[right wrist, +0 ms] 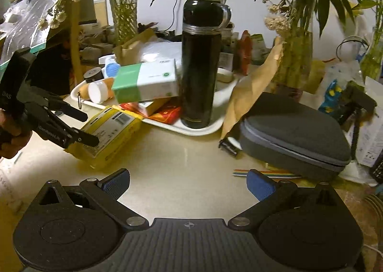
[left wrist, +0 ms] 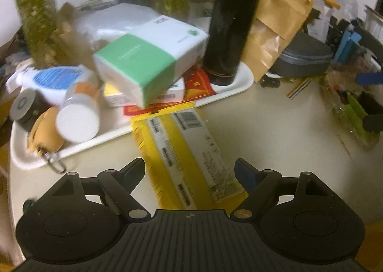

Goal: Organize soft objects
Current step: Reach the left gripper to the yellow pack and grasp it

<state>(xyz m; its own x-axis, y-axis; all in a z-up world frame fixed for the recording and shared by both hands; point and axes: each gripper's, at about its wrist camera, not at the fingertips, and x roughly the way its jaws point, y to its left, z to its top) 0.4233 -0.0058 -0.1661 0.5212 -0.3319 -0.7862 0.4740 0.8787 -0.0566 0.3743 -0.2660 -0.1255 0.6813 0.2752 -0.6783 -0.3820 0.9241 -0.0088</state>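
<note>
A cream tabletop (right wrist: pixel 182 159) carries a white tray (left wrist: pixel 79 146), the largest container. One black flask (right wrist: pixel 199 63) stands upright at the tray's near right corner. One tissue pack (left wrist: pixel 148 56), white with a green band, lies tilted on top of a flat white box and red packets (left wrist: pixel 198 84) in the tray's middle. At the tray's left end lie one white bottle (left wrist: pixel 77 117) on its side, one blue-and-white bottle (left wrist: pixel 53 80), one dark round jar (left wrist: pixel 25 108) and one tan pouch (left wrist: pixel 44 129) with a metal clip.

One yellow packet (left wrist: pixel 182 152), bearing white barcode labels, lies on the tabletop with its far end against the tray's near rim. One grey zip case (right wrist: pixel 294 138) sits on the tabletop to the right of the tray, with a brown paper bag (right wrist: pixel 253 85) leaning between the two. Three glass vases (right wrist: pixel 295 56) of green stems stand behind, before a white wall; clutter fills the right edge.

The left gripper (left wrist: pixel 190 172) hovers above the near end of the yellow packet, jaws wide apart and holding nothing; the right wrist view shows its fingers (right wrist: pixel 86 139) just beside that packet. The right gripper (right wrist: pixel 188 182) hangs over bare tabletop, jaws likewise wide and holding nothing.
</note>
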